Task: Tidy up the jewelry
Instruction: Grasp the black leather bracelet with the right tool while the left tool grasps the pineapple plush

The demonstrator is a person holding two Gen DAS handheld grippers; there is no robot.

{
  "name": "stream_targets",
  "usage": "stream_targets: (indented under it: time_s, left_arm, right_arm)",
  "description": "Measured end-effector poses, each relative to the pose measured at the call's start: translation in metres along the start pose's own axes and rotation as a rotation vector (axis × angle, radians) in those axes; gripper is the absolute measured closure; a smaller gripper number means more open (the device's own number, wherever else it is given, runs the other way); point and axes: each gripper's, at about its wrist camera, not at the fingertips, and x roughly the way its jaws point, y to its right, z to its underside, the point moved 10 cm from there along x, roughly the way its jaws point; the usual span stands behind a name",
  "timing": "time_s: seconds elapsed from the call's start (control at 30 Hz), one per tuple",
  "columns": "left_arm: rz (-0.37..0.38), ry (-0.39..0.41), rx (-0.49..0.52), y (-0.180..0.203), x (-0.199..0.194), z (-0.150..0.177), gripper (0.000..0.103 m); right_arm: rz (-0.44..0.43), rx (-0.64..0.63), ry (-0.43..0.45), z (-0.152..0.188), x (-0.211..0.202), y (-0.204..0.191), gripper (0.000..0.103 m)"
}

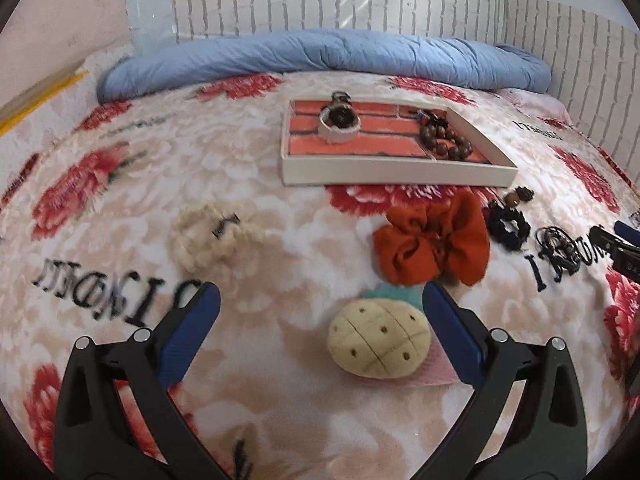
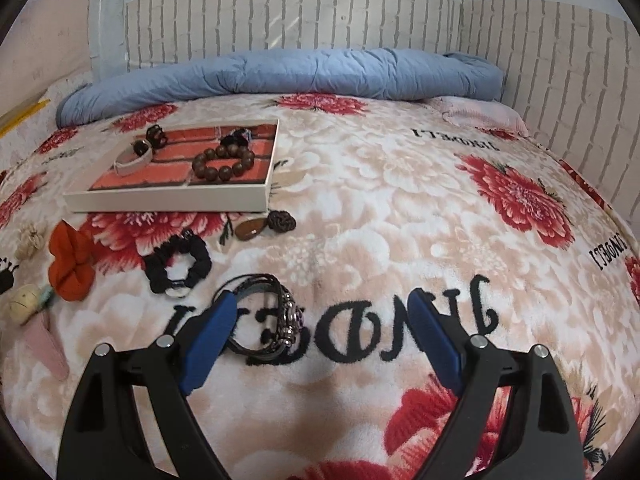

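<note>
Pick-up approach judged in hand: left gripper spread wide and empty above the pineapple clip, right gripper likewise around the bracelet on the blanket; closure, then transfer to tray, is required.

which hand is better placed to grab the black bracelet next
Right. The black bracelet lies between the right gripper's open fingers, close to one of them. The left gripper is open around a pineapple hair clip instead.
</note>
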Motion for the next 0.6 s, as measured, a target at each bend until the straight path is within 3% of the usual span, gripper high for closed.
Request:
stream_targets:
  time_s: [0.1,0.43,0.6]
  left_arm:
    - [0.031,-0.034,0.002,0.007,0.008,0.011,0.005]
    - [0.035,-0.085,0.043,0.020,0.029,0.020,0.005]
    - [0.046,-0.114,0.042,0.022,0.040,0.022,0.006]
  right_arm:
    - [0.001,0.012,-0.020,0.004,0.008,0.002,0.018]
    - [0.011,-0.001,-0.102,0.014,0.037,-0.001,0.019]
    - [0.007,-0.004,-0.160,0.021,0.051,-0.003,0.036]
